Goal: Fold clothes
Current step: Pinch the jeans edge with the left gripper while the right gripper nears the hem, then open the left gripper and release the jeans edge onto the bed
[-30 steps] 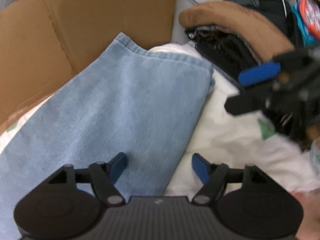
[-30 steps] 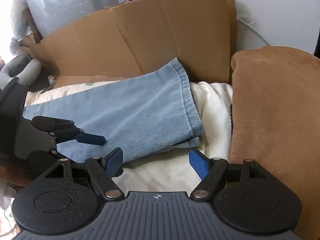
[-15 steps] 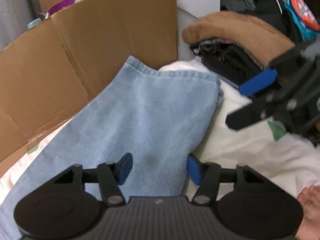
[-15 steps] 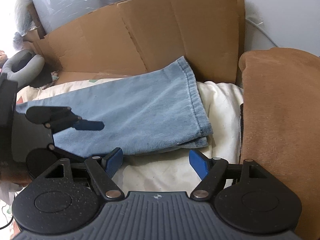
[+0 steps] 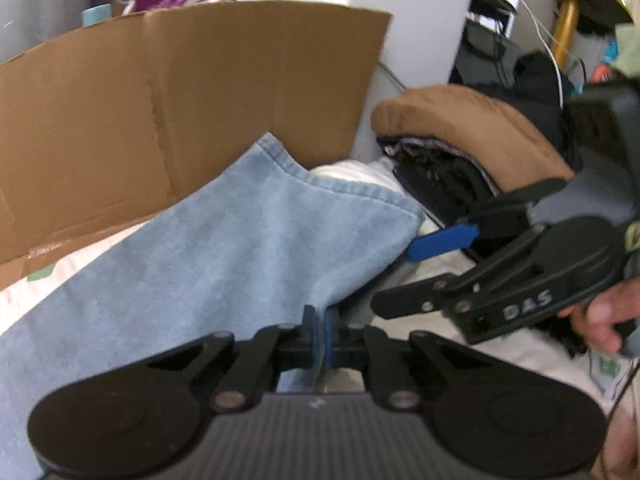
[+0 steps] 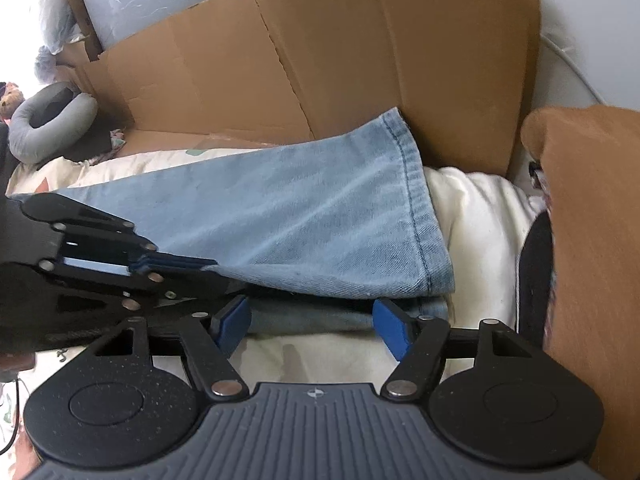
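On pale bedding (image 6: 472,216), before flattened cardboard (image 6: 360,60): jeans (image 6: 300,216), folded; left gripper (image 5: 319,334) clamped on near edge, top layer lifted; right gripper (image 6: 312,322) closing around lower layer, not yet pinching. Could slip or drag unevenly, skewing fold. No container visible.

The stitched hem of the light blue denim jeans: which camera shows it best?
The right wrist view: the stitched hem of the light blue denim jeans runs sharp and unobstructed. The left wrist view shows the hem too, but blurred and farther off.
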Action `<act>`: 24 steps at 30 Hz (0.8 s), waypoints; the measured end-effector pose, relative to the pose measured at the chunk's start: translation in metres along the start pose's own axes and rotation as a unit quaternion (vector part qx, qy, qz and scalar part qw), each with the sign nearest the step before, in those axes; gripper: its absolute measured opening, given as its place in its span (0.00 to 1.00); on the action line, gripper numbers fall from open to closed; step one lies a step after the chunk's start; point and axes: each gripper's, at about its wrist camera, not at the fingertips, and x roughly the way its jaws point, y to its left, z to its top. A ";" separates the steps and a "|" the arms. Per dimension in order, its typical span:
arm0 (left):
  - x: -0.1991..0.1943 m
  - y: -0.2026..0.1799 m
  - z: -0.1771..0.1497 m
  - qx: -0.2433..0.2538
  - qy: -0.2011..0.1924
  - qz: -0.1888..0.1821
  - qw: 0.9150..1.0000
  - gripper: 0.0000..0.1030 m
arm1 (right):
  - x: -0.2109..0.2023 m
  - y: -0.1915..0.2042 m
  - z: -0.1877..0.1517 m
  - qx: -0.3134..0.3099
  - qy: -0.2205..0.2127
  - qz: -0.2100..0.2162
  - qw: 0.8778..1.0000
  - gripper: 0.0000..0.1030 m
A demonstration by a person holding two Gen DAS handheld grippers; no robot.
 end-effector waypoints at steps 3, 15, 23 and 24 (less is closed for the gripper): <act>-0.005 0.004 0.004 -0.012 -0.005 -0.008 1.000 0.03 | 0.007 0.000 0.005 -0.003 -0.001 -0.006 1.000 0.71; 0.011 0.000 -0.003 -0.002 0.029 -0.039 0.999 0.03 | 0.027 -0.001 -0.022 -0.017 0.055 -0.075 0.996 0.69; 0.026 -0.004 -0.018 0.019 0.052 -0.047 0.997 0.03 | 0.012 -0.006 -0.020 0.017 0.031 -0.051 0.998 0.68; 0.028 -0.003 -0.019 0.020 0.056 -0.047 0.997 0.03 | 0.011 -0.006 -0.020 0.017 0.032 -0.052 0.998 0.68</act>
